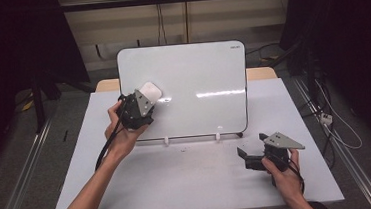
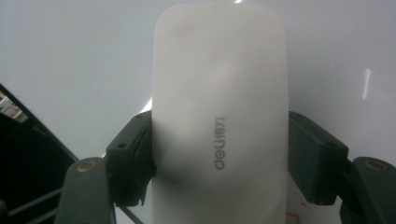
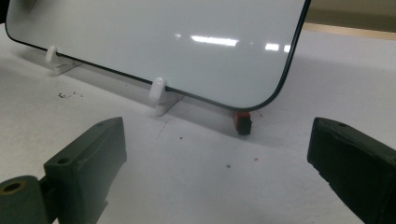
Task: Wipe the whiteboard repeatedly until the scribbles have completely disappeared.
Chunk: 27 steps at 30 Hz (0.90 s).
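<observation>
White eraser (image 2: 219, 107) clamped between left claw (image 2: 219, 158) jaws — against whiteboard (image 1: 197, 83).

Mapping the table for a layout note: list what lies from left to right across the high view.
Left gripper clamping the white eraser → whiteboard on its clips → right gripper, jaws open, resting on the table.
</observation>
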{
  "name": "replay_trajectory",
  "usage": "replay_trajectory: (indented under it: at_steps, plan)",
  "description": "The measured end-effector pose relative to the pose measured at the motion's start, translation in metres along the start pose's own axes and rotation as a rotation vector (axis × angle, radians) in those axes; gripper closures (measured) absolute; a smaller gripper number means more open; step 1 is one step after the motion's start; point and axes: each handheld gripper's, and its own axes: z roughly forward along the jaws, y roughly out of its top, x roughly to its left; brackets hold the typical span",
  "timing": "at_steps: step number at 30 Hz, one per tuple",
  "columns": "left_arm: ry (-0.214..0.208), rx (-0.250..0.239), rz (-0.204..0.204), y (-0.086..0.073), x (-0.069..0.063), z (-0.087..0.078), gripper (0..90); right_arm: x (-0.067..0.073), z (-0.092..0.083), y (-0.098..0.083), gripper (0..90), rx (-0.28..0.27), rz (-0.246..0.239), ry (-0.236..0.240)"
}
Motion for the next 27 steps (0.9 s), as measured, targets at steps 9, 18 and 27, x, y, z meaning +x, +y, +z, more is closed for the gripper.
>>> replay_trajectory:
  at_steps: [9, 18, 27]
  plan:
    - [-0.039, 0.007, 0.062, -0.012, -0.037, -0.004, 31.2, 0.000, 0.001, 0.000, 4.5, 0.002, -0.002, 0.000]
    - [-0.057, 0.013, 0.107, -0.025, -0.050, -0.009, 31.2, 0.000, 0.000, 0.000, 4.6, 0.002, 0.000, -0.001]
    - [-0.058, 0.017, 0.115, -0.027, -0.052, -0.010, 31.2, 0.000, 0.000, 0.000, 4.5, 0.001, -0.002, 0.001]
